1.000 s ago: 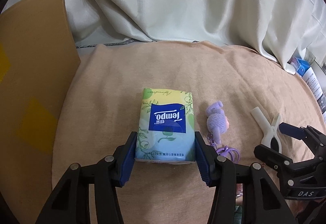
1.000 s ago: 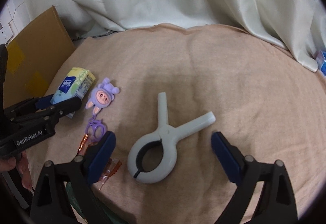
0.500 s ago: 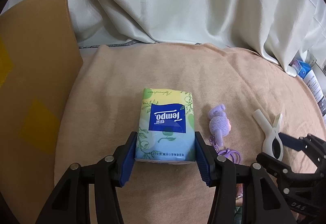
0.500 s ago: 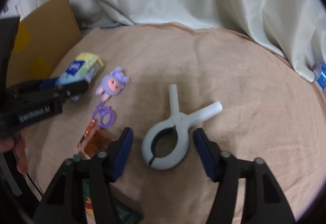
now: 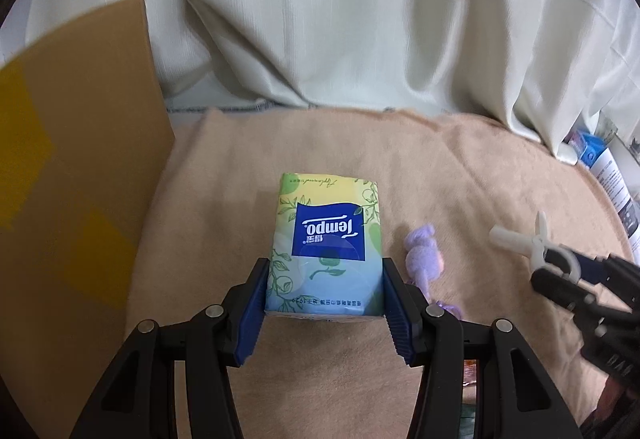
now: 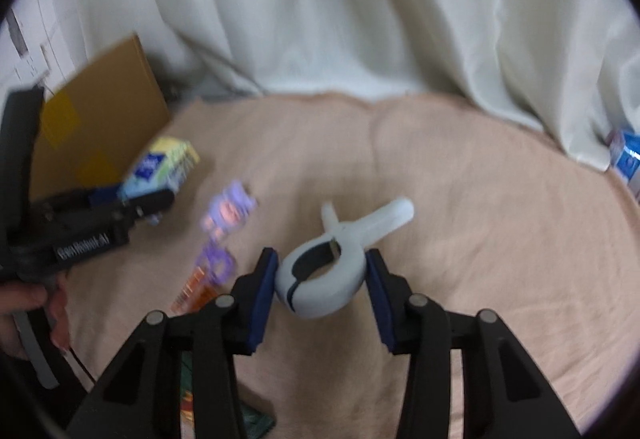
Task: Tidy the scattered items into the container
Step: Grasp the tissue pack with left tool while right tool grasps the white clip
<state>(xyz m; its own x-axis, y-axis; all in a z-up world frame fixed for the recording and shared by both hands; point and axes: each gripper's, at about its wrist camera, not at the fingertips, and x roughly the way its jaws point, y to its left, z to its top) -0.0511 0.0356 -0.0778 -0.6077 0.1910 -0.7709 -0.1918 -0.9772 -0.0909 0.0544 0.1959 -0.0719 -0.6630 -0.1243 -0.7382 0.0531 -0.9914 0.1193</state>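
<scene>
A Tempo tissue pack (image 5: 326, 239), green and yellow with a blue label, sits between the blue pads of my left gripper (image 5: 324, 303), which is shut on its near end. The right wrist view shows the same pack (image 6: 160, 167) in the left gripper (image 6: 156, 199), next to the cardboard box flap (image 6: 104, 111). The pads of my right gripper (image 6: 322, 279) press both sides of a white plastic clamp (image 6: 324, 279). A purple plush keychain (image 5: 424, 259) lies on the beige blanket (image 5: 460, 175) between the pack and the clamp (image 5: 532, 243).
The brown cardboard flap (image 5: 80, 179) with yellow tape stands at the left. A pale curtain (image 5: 360, 19) hangs behind the blanket. An orange wrapper (image 6: 192, 287) lies near the keychain (image 6: 224, 215). A blue box (image 6: 626, 159) sits at the far right. A hand (image 6: 24, 303) holds the left gripper.
My right gripper has moved forward and shut its fingers around the white clamp. The left gripper keeps hold of the tissue pack and has risen a little.
</scene>
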